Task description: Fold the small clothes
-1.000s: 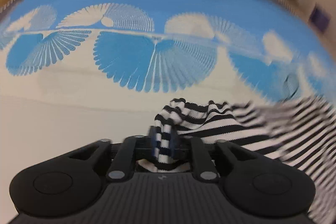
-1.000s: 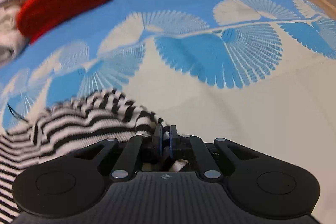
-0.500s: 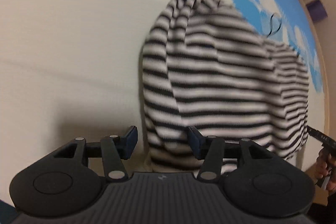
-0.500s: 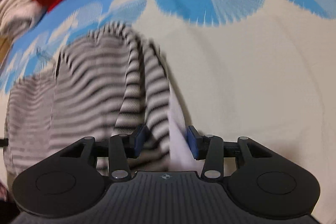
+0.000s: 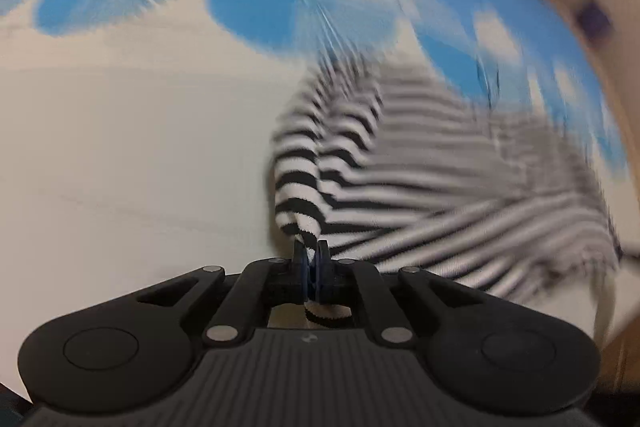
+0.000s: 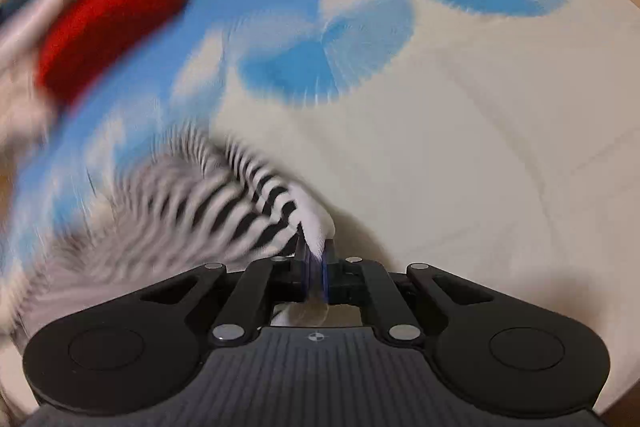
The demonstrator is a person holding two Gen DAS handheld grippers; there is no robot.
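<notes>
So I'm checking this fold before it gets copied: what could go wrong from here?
The left gripper pinches only a thin edge of the striped garment, so it could slip out. The right gripper grips mostly a white edge, perhaps one layer, which could skew the fold. Both views are blurred, so fast motion may drag the printed cloth.
</notes>
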